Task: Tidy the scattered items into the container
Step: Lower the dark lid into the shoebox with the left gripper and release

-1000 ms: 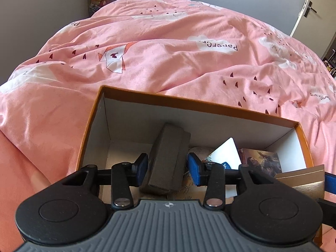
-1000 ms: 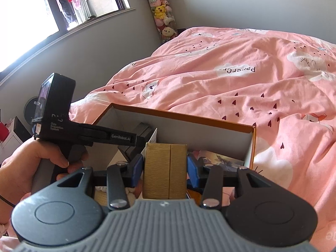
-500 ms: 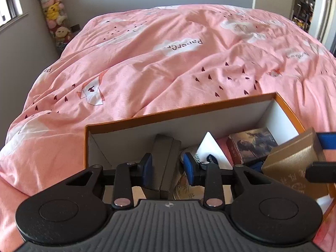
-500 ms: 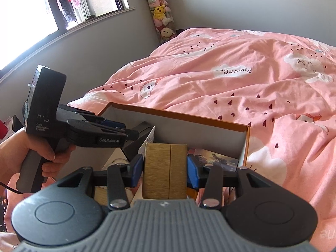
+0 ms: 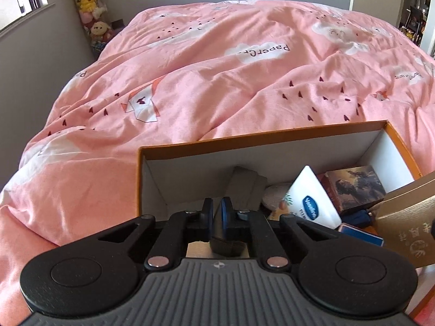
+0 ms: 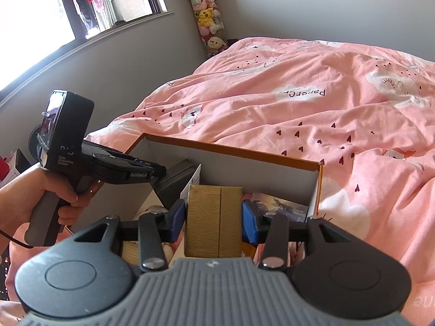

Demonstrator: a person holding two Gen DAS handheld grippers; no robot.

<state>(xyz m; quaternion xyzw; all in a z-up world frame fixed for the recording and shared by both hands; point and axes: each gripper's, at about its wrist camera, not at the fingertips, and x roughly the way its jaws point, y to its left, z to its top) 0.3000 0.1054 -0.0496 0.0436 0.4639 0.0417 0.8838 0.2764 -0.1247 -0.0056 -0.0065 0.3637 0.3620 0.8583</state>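
An orange-rimmed cardboard container (image 5: 258,135) with white walls sits on the bed. Inside it a dark grey box (image 5: 244,184) leans at the left end (image 6: 176,182). My left gripper (image 5: 216,212) hangs over that box with its blue pads almost touching; the box shows through the thin gap beneath them. From the right wrist view its tips (image 6: 160,171) rest at the dark box's upper edge. My right gripper (image 6: 214,209) is shut on a gold box (image 6: 214,217), held upright above the container's near side. The gold box also shows in the left wrist view (image 5: 407,217).
In the container lie a white Vaseline tube (image 5: 310,203), a picture-printed box (image 5: 356,184), a blue item (image 5: 361,233) and a round cream thing (image 5: 274,195). Pink duvet (image 5: 244,81) surrounds it. A person's hand (image 6: 35,198) holds the left gripper. Plush toys (image 6: 206,19) stand in the corner.
The left jaws, which stood around the dark grey box, have drawn together until nearly touching, and the left wrist has rolled. The right gripper and its gold box have stayed still.
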